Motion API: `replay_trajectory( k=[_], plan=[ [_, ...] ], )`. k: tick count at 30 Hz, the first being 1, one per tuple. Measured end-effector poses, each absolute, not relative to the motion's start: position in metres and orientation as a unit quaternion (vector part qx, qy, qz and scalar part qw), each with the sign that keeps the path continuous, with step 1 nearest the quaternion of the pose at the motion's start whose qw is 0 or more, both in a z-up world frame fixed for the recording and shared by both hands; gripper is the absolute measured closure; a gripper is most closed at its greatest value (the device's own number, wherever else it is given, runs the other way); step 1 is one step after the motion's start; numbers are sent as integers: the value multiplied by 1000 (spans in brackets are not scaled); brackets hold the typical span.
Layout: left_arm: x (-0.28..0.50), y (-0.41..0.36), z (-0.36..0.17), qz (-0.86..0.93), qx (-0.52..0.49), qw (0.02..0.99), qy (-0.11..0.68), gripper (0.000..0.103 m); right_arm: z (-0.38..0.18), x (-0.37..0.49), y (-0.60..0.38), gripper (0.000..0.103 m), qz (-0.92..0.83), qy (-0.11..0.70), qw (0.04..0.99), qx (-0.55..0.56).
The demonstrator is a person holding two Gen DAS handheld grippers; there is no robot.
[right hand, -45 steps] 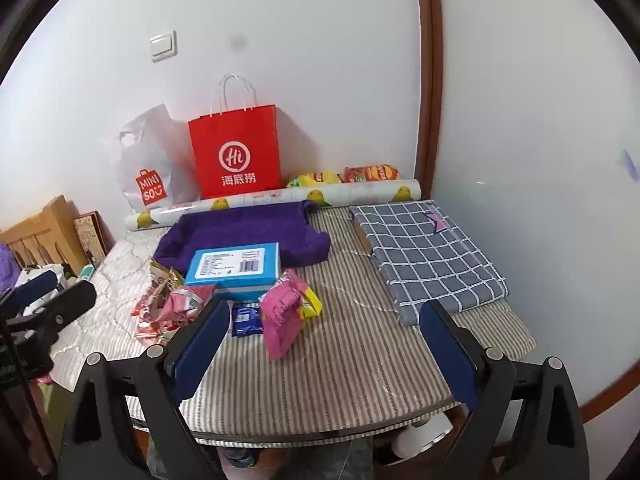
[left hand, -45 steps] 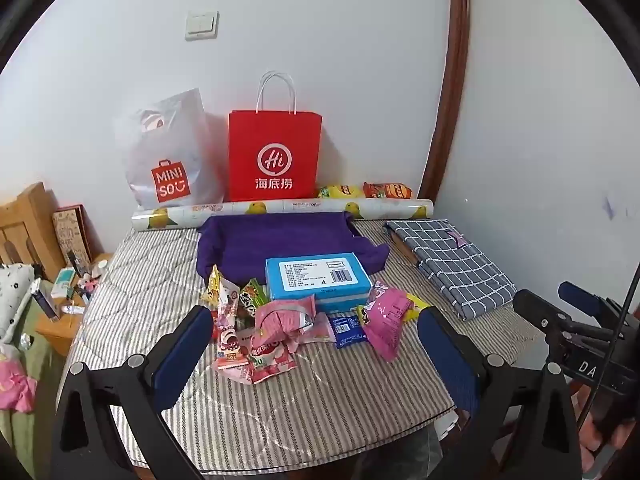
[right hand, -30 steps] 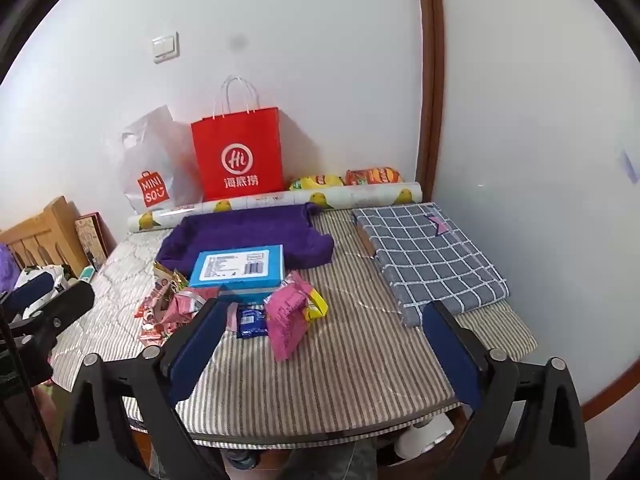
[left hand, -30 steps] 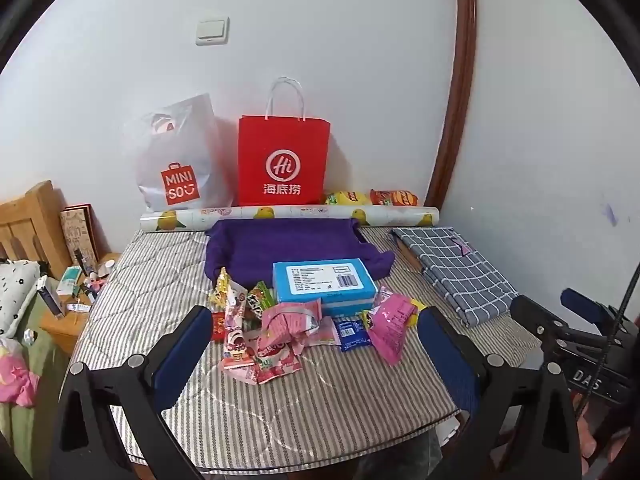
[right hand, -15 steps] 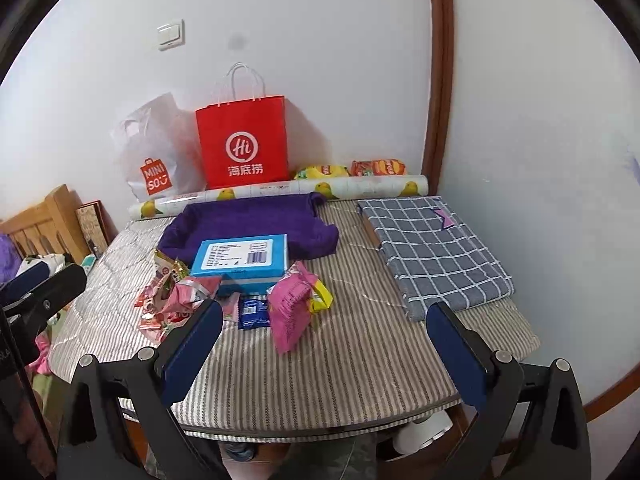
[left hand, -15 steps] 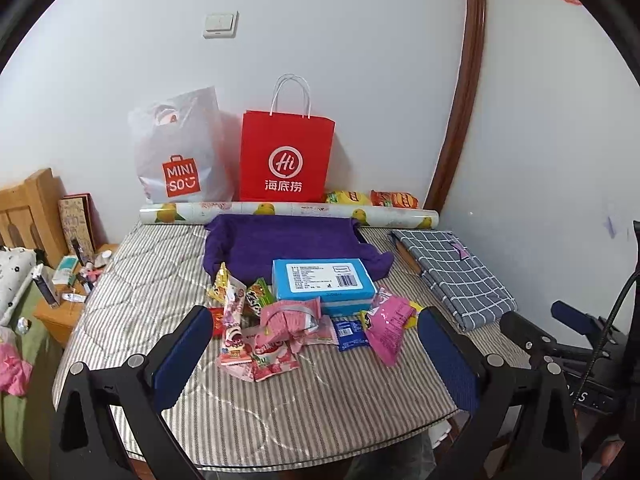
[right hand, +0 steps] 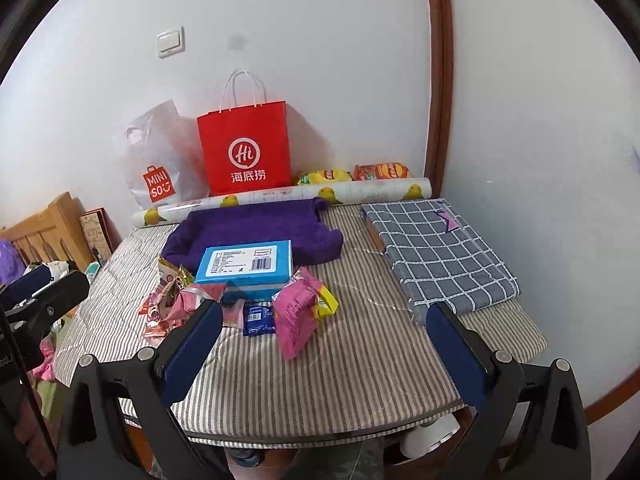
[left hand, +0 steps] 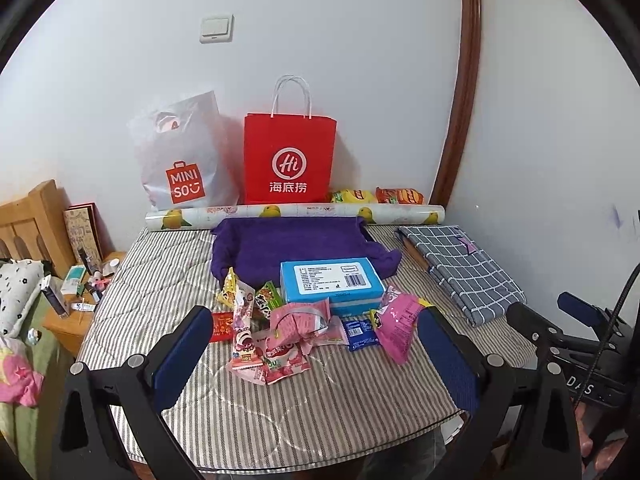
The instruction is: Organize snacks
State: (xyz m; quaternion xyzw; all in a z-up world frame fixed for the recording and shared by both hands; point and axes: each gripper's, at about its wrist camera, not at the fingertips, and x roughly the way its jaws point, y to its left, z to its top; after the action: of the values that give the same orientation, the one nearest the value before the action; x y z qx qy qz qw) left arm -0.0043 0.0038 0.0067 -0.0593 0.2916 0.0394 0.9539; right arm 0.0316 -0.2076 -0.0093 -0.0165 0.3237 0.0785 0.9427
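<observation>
On the striped table (left hand: pixel 280 408), a heap of snack packets (left hand: pixel 280 332) is lying just in front of a blue box (left hand: pixel 330 282), which is sitting partly on a purple cloth (left hand: pixel 288 244). Both grippers are hovering over the near edge, touching nothing: the left gripper (left hand: pixel 316 354) is holding its fingers wide apart, and the right gripper (right hand: pixel 324 354) is doing the same. A pink packet (right hand: pixel 296 312) is lying between them.

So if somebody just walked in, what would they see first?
Probably the bright red paper bag standing against the back wall, next to the white Miniso bag. Then the messy heap of pink snack packets in the middle of the striped table, lying just in front of the blue box that sits on a purple cloth.
</observation>
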Motion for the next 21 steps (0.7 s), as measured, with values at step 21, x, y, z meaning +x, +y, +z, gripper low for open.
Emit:
replay_trajectory(
  k=[21],
  plan=[
    [-4, 2, 4, 36, -71, 956, 281, 0, -9, 29, -204, 3, 97, 317, 943, -5]
  ],
)
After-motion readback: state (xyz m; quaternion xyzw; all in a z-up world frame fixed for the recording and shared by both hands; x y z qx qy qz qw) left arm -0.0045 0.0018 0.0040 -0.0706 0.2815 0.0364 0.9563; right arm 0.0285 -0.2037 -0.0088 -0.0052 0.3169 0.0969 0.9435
